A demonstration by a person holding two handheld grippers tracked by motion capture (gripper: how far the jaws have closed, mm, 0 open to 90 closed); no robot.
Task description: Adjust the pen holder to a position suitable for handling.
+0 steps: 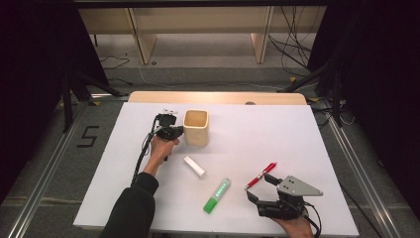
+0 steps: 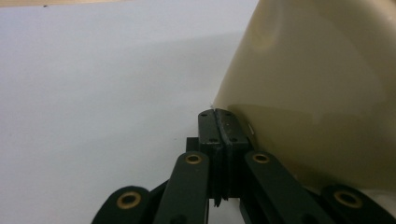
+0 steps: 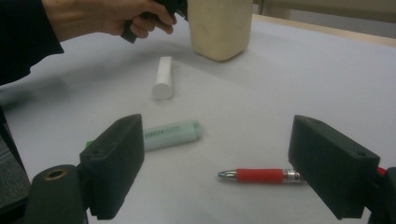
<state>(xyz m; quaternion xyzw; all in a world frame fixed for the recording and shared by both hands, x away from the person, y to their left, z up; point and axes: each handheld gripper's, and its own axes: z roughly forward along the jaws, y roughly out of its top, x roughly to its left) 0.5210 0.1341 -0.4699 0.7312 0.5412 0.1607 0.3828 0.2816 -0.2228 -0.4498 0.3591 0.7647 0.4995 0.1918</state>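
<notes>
A: Tongs status? Left tongs point(image 2: 218, 122) are closed on nothing, tips touching the beige cup point(image 1: 195, 127) wall at the desk's point(image 1: 297, 134) back-left. Right tongs point(image 3: 229, 172) gape wide round the red pen point(image 3: 261, 176).

B: Progress?

A: Early, imo. Pen, green highlighter point(image 1: 217, 196) & white tube point(image 1: 194, 166) lie loose; cup's upright, mouth up.

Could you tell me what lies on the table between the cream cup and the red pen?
In the high view, a white cylinder and a green highlighter lie between cream cup and red pen.

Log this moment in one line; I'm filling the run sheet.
left gripper: shut, against beige cup | right gripper: open, empty, near red pen
</notes>
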